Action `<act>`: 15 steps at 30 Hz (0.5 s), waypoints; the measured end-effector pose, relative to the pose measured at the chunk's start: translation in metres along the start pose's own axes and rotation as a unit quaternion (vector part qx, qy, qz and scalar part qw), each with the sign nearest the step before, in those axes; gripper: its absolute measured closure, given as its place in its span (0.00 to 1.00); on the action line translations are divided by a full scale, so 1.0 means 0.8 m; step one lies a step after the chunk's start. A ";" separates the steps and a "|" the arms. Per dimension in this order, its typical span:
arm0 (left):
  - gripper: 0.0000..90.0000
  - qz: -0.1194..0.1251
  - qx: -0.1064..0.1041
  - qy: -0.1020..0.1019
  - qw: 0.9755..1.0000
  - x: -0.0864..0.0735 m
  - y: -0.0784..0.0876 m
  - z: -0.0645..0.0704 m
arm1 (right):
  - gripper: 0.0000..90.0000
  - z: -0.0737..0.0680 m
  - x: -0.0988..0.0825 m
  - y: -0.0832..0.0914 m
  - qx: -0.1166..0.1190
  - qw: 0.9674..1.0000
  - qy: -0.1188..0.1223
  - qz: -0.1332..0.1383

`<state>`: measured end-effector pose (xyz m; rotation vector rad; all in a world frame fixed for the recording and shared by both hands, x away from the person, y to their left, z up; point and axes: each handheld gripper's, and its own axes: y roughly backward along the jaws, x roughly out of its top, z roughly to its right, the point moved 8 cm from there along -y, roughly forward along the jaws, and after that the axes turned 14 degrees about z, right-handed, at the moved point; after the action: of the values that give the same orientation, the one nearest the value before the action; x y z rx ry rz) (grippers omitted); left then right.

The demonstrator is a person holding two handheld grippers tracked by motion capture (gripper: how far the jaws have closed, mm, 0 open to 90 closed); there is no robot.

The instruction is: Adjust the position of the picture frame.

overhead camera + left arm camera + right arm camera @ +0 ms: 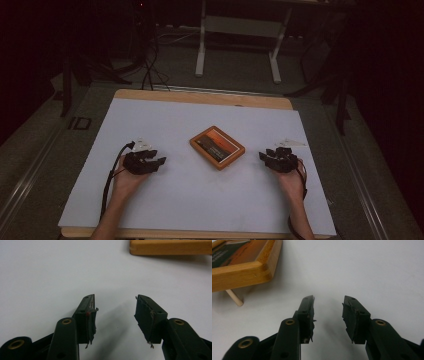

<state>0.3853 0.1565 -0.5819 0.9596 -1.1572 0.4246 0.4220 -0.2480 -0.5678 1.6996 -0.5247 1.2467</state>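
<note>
From above, one wooden picture frame (217, 147) lay on the white sheet (175, 200) between two grippers, left gripper (159, 161) and right gripper (263, 155) (both apart from it). Each gripper view showed jaws spread, holding nothing, the frame near a top corner.

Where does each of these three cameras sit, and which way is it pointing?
High view: above the person's side, looking forward and down on the table; both forearms, left tongs and right tongs flank the wooden picture frame.
Left gripper view: rides the left tongs, looking along open black jaws toward the frame's edge.
Right gripper view: rides the right tongs, open, frame corner and its peg ahead.
All share the frame.
</note>
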 end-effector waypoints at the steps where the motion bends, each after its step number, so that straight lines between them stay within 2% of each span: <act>1: 0.56 0.005 0.000 0.004 1.000 0.002 0.000 0.000 | 0.67 0.000 0.000 0.001 0.000 1.000 -0.001 0.001; 12: 0.56 0.015 0.004 0.017 1.000 0.007 0.007 -0.003 | 0.65 -0.015 0.008 0.002 0.023 1.000 -0.013 0.012; 15: 0.56 0.017 0.002 0.018 1.000 0.008 0.008 -0.004 | 0.65 -0.019 0.007 0.000 0.030 0.999 -0.015 0.004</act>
<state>0.3848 0.1612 -0.5737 0.9341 -1.1403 0.4701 0.4161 -0.2337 -0.5619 1.7702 -0.5169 1.2557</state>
